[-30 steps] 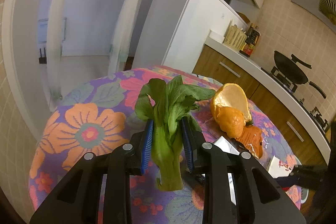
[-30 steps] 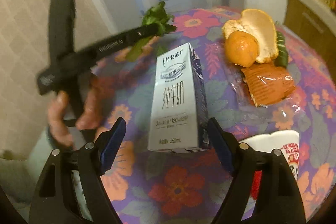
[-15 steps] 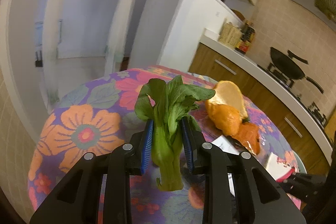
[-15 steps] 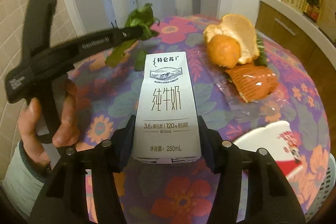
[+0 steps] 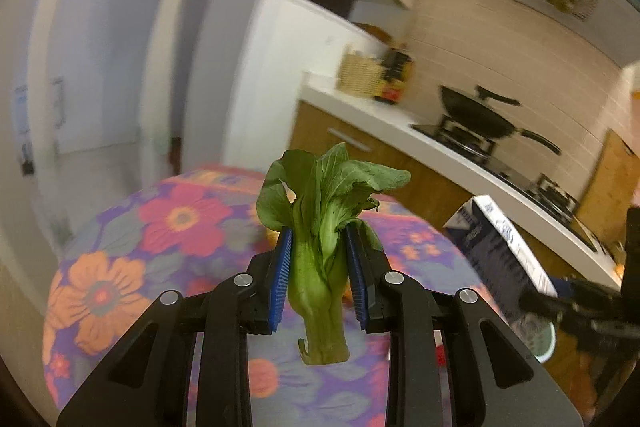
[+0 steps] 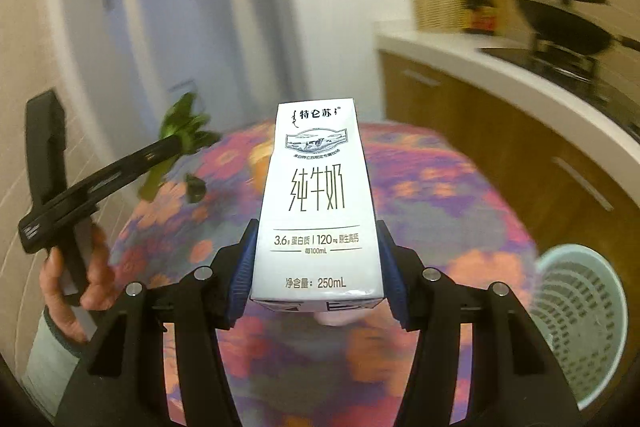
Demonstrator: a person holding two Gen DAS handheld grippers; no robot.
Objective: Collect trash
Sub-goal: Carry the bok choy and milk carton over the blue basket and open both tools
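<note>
My left gripper (image 5: 320, 279) is shut on a green bok choy stalk (image 5: 322, 227) and holds it upright above the flowered tablecloth (image 5: 120, 267). My right gripper (image 6: 316, 275) is shut on a white milk carton (image 6: 318, 203) and holds it lifted above the table (image 6: 440, 187). The carton also shows at the right of the left wrist view (image 5: 500, 255). The left gripper with the bok choy (image 6: 180, 139) shows at the left of the right wrist view. A pale green slotted waste basket (image 6: 580, 327) stands low at the right, beside the table.
A kitchen counter (image 5: 440, 151) with wooden cabinets runs along the right, carrying a wok (image 5: 476, 115), a woven basket (image 5: 360, 75) and bottles. White walls and doorways lie behind the table. The basket's rim (image 5: 536, 339) shows under the carton.
My right gripper shut on the milk carton and lifted it off the table. Both grippers rose and swung right; the orange peel and wrappers have left view and the waste basket has appeared.
</note>
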